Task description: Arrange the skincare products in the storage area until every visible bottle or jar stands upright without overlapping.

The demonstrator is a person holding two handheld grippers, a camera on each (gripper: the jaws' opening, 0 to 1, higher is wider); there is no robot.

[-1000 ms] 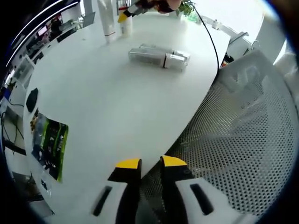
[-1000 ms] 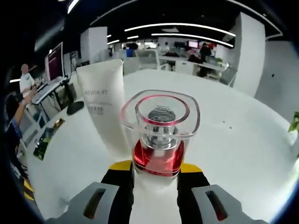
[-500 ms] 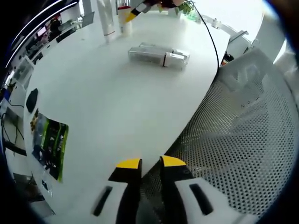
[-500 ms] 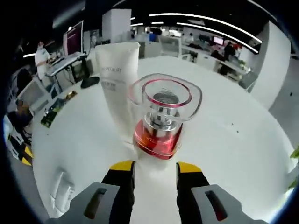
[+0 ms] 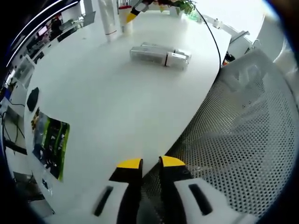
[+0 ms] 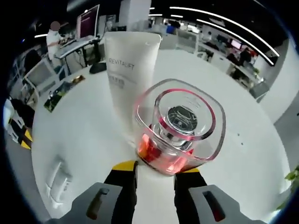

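White laminate table (image 5: 117, 93) — the largest item, rounded at its edge, carrying all the products. White perforated mesh chair back (image 5: 243, 140) stands just beside the table's edge in the left gripper view. A black cable (image 5: 209, 37) runs across the far side of the tabletop. A green printed leaflet (image 5: 50, 142) lies flat near the table's left edge, with a small black object (image 5: 32, 99) beyond it.

Products, left gripper view: two clear silver-capped bottles (image 5: 159, 55) lie on their sides, side by side and touching, mid-table. At the far end a white tube (image 5: 106, 18) stands upright on its cap, and just beside it stands a red jar (image 5: 124, 18).

Products, right gripper view: the white tube (image 6: 128, 74), printed REVITALIFT, stands upright; the red jar (image 6: 180, 128) with a clear square lid stands in front of it, close against it.

Right gripper (image 6: 155, 169) — yellow-tipped jaws parted, one at each side of the jar's base; whether they touch it cannot be told. In the left gripper view it (image 5: 133, 11) reaches toward the jar.

Left gripper (image 5: 150, 163) — jaws nearly together with a narrow gap, holding nothing, over the table's near edge.
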